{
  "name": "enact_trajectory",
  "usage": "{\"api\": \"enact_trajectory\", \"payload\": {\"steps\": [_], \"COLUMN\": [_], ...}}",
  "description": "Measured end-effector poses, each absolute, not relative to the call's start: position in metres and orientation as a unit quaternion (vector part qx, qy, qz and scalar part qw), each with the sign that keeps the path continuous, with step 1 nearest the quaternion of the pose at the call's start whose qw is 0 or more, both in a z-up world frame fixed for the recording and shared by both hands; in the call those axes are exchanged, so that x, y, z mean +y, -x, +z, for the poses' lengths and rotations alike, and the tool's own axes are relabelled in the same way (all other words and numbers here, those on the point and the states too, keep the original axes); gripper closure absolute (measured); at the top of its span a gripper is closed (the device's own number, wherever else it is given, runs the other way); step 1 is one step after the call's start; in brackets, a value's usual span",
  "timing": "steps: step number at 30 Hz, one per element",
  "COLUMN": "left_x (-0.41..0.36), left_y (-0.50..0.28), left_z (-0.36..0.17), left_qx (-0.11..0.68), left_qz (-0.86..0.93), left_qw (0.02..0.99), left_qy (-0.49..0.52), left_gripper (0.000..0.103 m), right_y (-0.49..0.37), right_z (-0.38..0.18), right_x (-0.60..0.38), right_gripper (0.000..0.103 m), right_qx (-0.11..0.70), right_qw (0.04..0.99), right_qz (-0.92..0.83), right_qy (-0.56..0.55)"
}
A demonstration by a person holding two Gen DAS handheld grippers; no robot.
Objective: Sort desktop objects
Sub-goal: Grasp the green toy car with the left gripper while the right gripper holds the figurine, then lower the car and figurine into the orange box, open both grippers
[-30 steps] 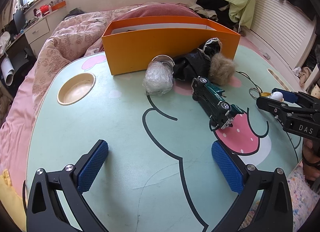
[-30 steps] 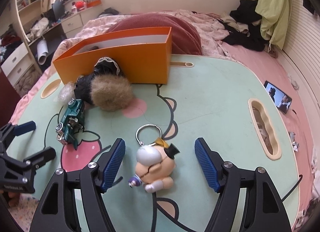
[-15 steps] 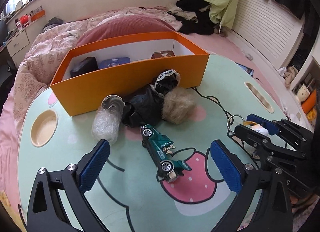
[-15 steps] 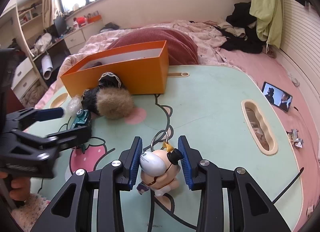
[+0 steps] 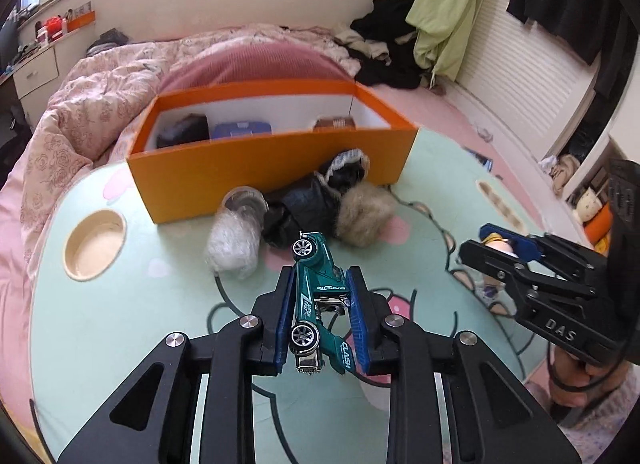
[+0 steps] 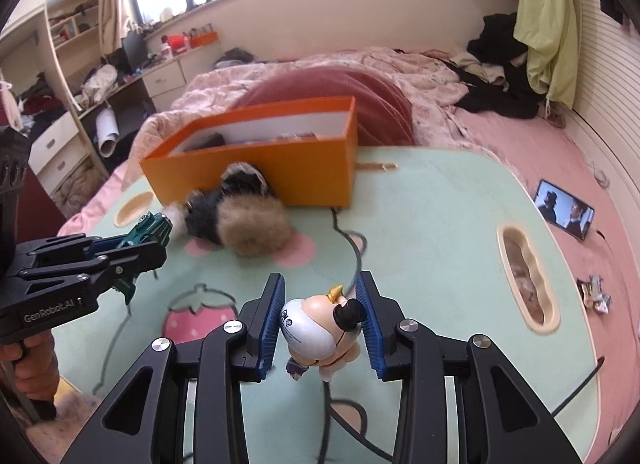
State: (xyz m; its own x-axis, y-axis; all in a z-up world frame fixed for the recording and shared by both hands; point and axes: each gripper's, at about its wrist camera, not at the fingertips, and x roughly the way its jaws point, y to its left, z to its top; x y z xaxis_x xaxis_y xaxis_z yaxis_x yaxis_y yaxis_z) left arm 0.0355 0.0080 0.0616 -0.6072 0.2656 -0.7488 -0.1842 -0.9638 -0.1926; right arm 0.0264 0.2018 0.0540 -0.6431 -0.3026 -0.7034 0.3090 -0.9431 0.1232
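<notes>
My left gripper [image 5: 318,306] is shut on a green toy car [image 5: 318,296] and holds it above the mint table [image 5: 120,316]; it also shows in the right wrist view [image 6: 132,252]. My right gripper [image 6: 320,322] is shut on a small figure keychain [image 6: 316,330] and holds it off the table; it shows in the left wrist view [image 5: 494,246]. An orange box [image 5: 272,167] stands at the table's far side with several items inside. A black and fur bundle [image 5: 332,203] and a clear plastic wad [image 5: 234,244] lie in front of the box.
A round cup recess [image 5: 94,244] is at the table's left, a long recess [image 6: 524,280] at its right. A phone [image 6: 564,213] lies on the pink floor. A bed with a pink quilt [image 5: 100,95] is behind the table.
My left gripper has closed on the green car and lifted it. My right gripper has lifted the figure keychain off the table.
</notes>
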Motion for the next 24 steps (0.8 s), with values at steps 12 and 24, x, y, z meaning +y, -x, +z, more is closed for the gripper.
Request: {"api": "enact_trajectory", "payload": {"steps": [12, 24], "left_x": [-0.008, -0.028], "left_y": [0.051, 0.069], "left_z": [0.115, 0.083], "left_qx": [-0.016, -0.07], "left_qz": [0.923, 0.916], "left_qw": [0.095, 0.05], "left_qy": [0.371, 0.391], "left_gripper": [0.076, 0.027], "right_y": [0.079, 0.092], "right_z": [0.117, 0.096], "right_x": [0.152, 0.149], "right_gripper": [0.068, 0.044], "right_qx": [0.024, 0.024], "right_qw": [0.195, 0.167], "right_qz": [-0.919, -0.918], "right_qy": [-0.341, -0.36]}}
